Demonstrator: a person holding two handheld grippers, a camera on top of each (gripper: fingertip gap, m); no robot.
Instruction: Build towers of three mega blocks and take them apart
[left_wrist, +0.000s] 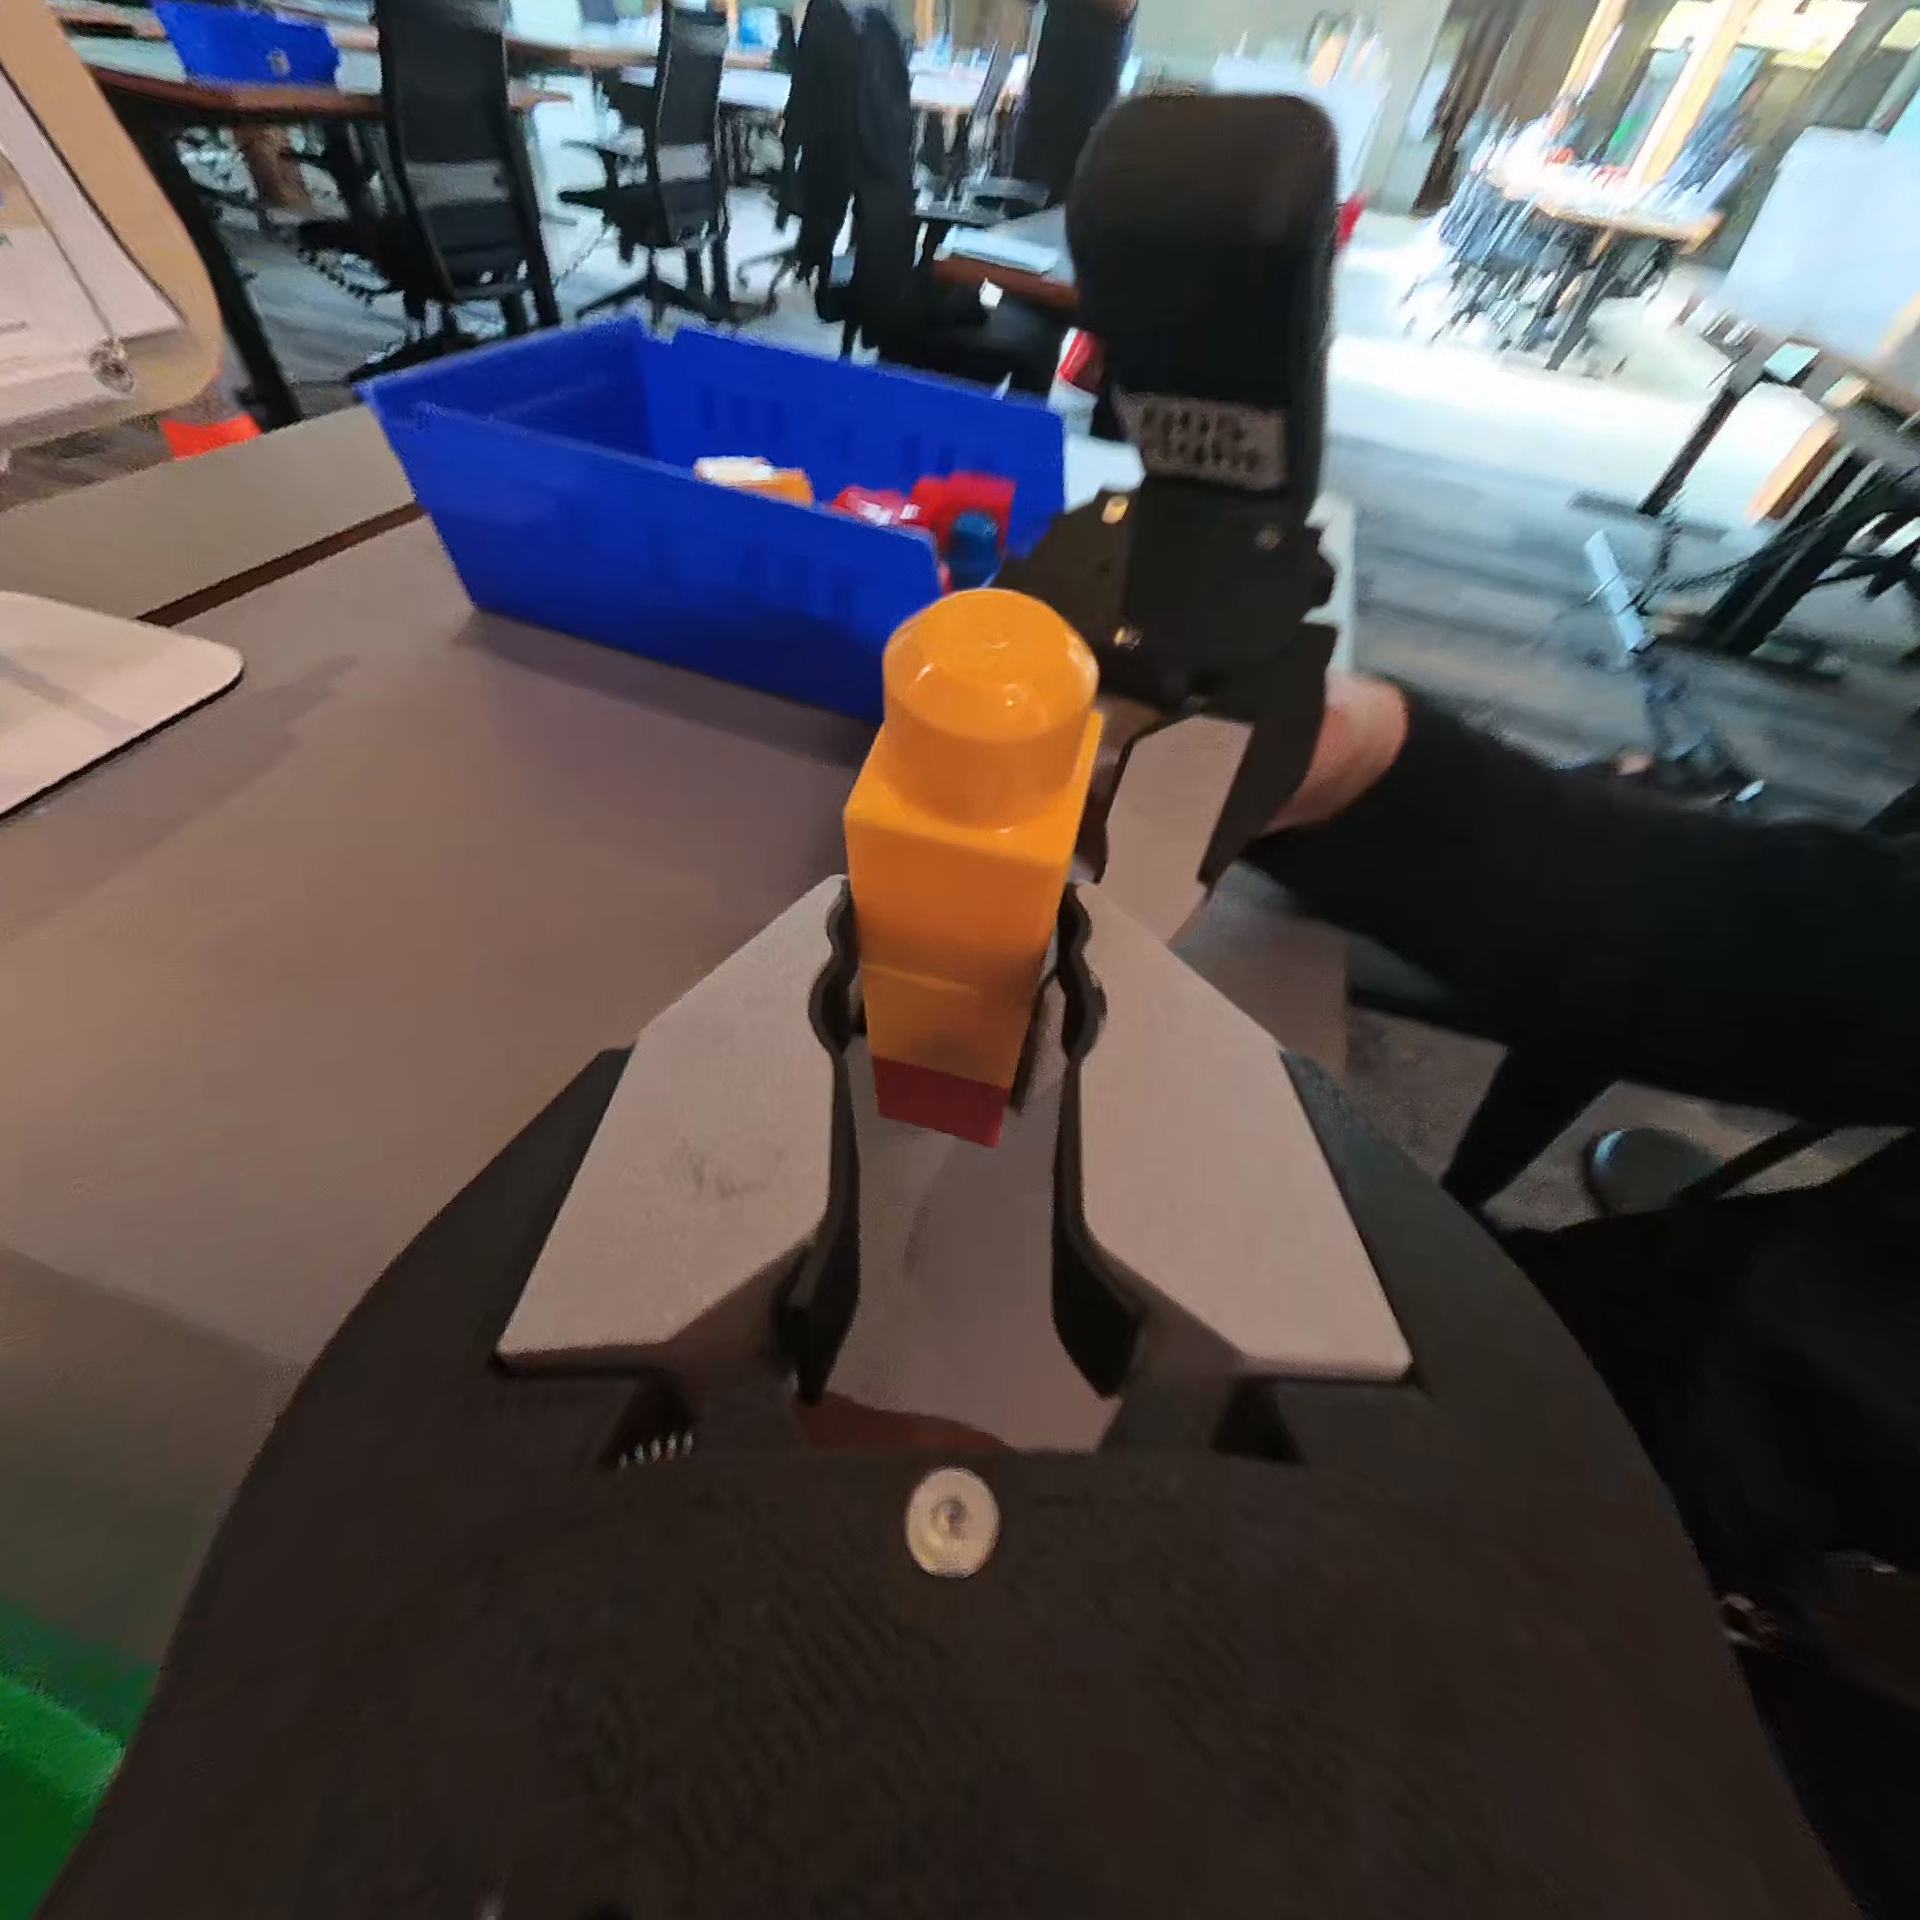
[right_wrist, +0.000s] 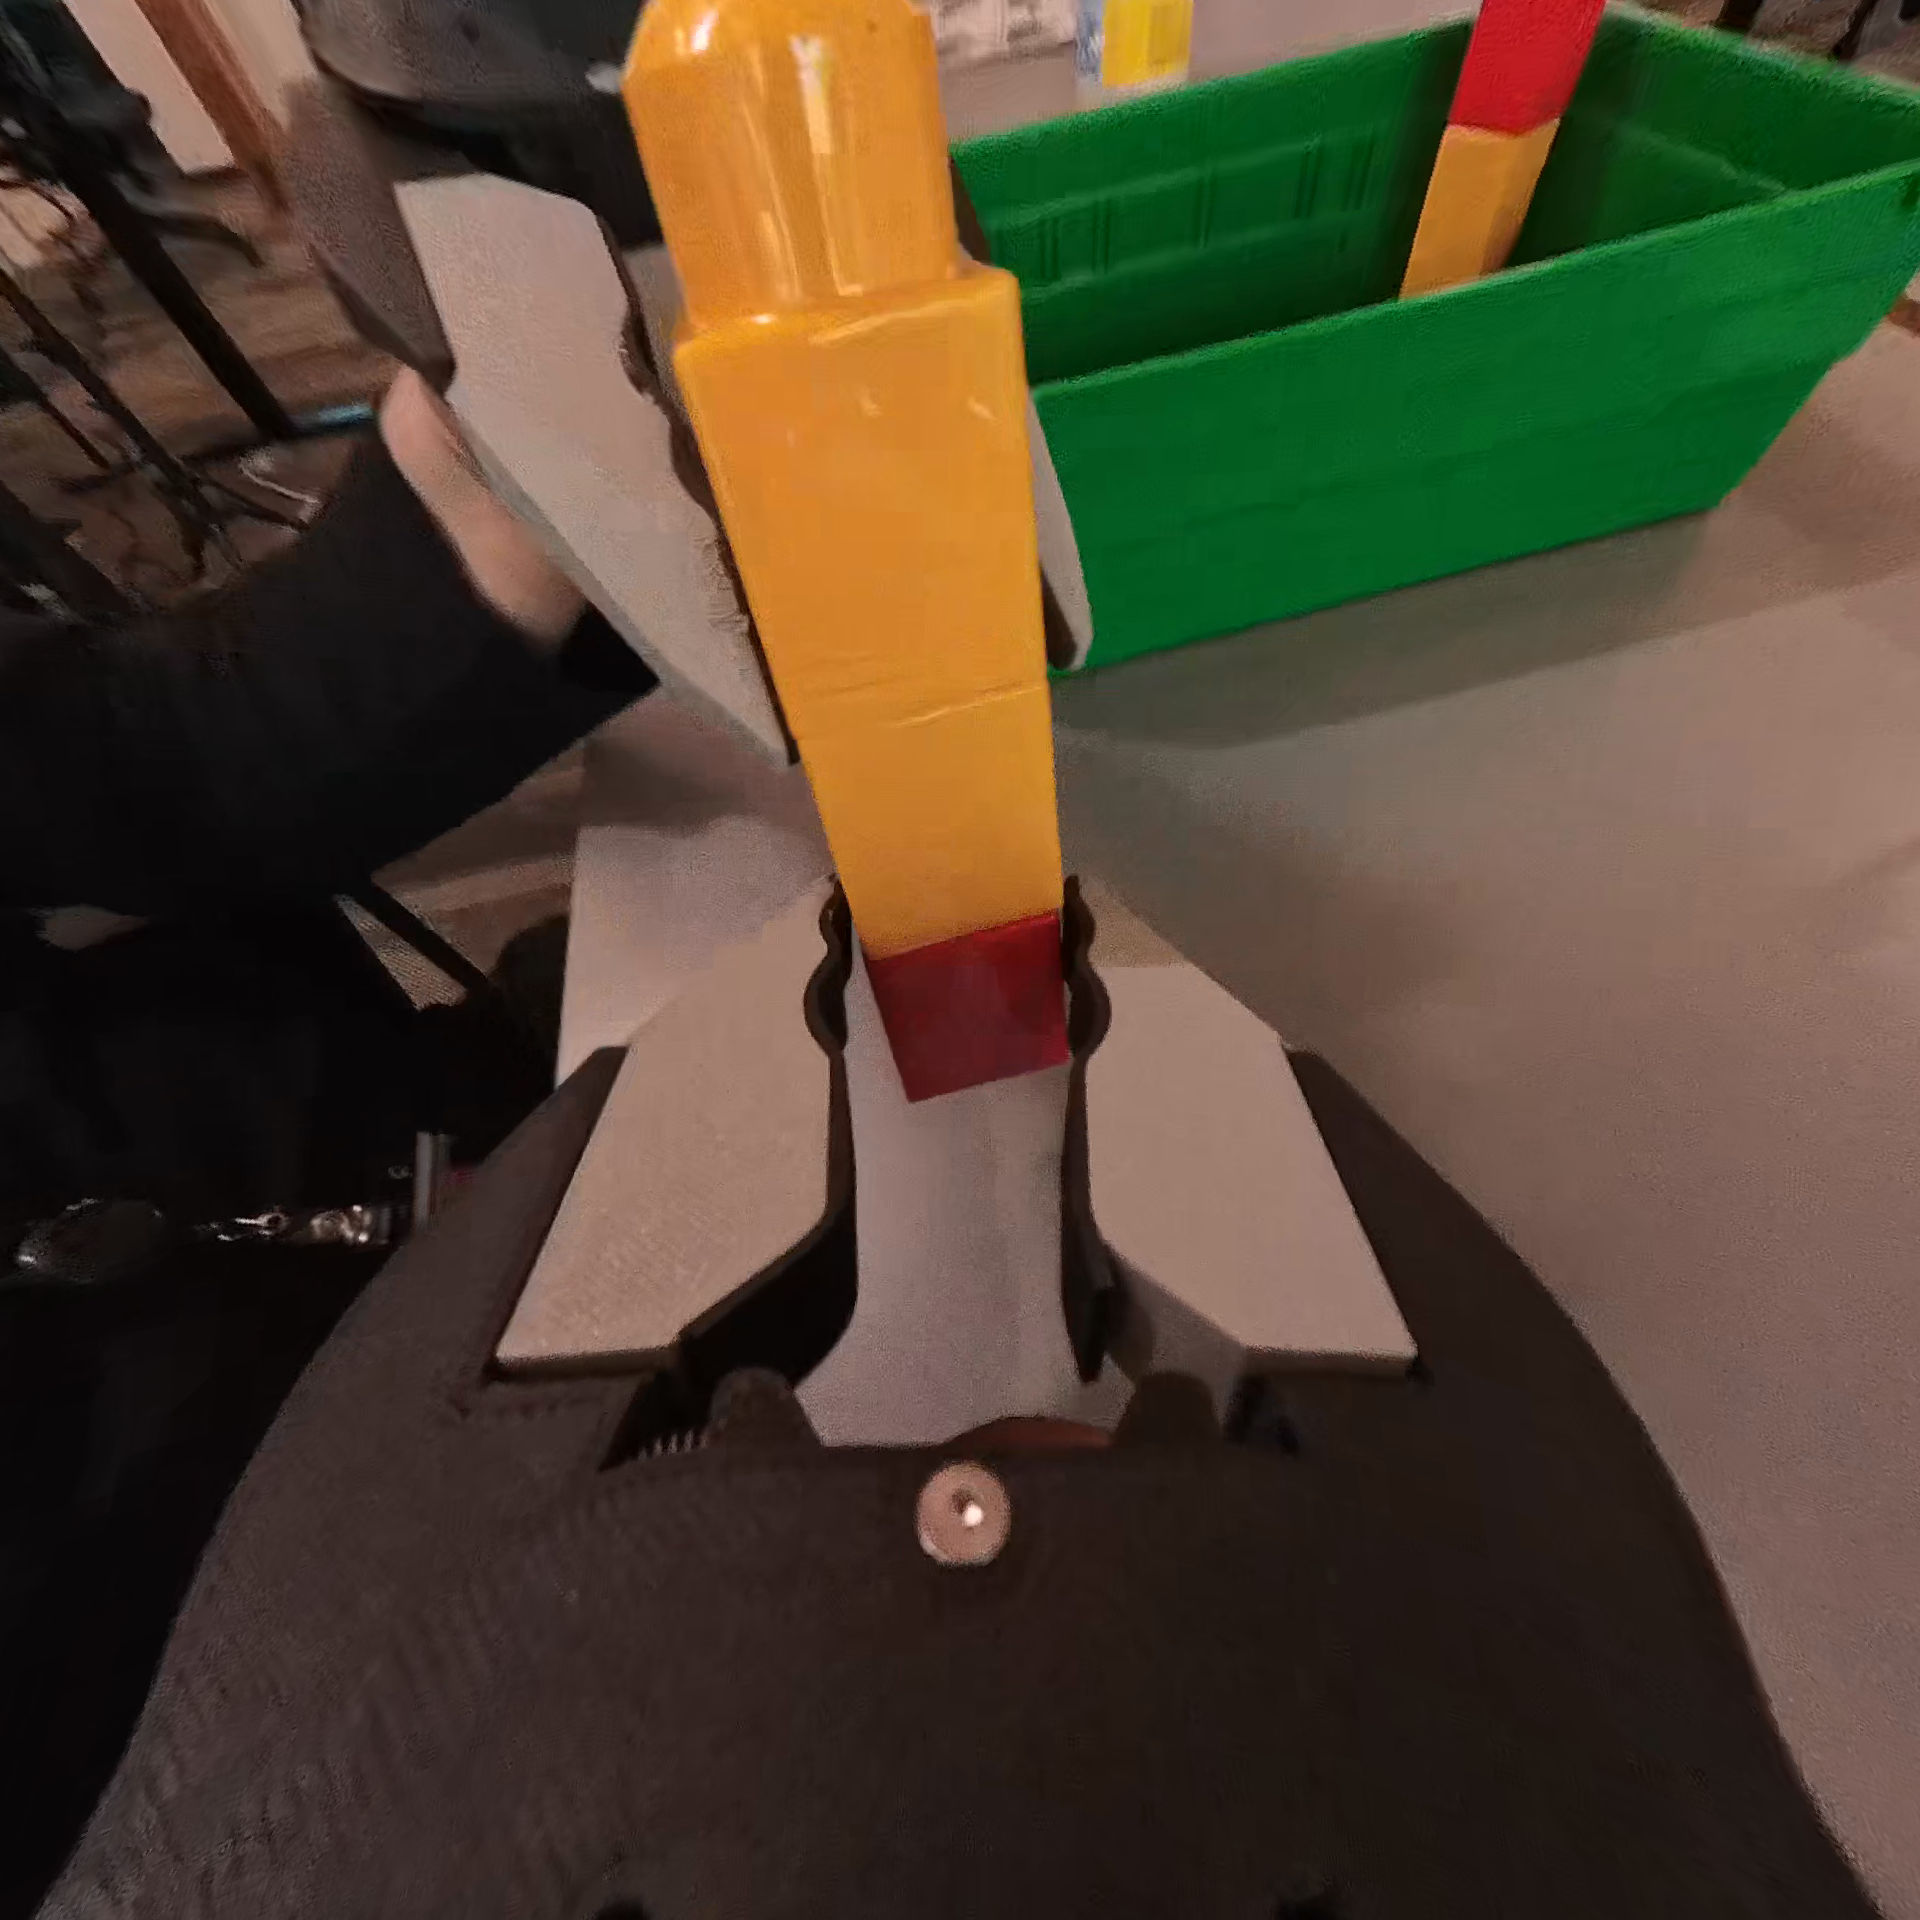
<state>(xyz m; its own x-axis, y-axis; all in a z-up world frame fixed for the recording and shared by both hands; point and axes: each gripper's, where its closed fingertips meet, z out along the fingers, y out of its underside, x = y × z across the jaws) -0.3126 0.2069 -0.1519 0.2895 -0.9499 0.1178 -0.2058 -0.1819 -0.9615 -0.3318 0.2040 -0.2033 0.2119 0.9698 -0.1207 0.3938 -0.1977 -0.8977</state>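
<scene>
The left gripper (left_wrist: 956, 987) clamped the two orange plastic blocks (left_wrist: 961, 883) while the right gripper (right_wrist: 961, 977) pinched the red bottom block (right_wrist: 971, 1008) — one three-block tower held above the grey table (left_wrist: 416, 883).

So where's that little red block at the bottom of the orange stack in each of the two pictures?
Left wrist view: the red block sits just below centre, under the two orange blocks, between the left gripper fingers.
Right wrist view: the red block sits at centre, pinched at the tips of the right gripper.
Shared landmark: the rounded orange stud topping the stack.
</scene>
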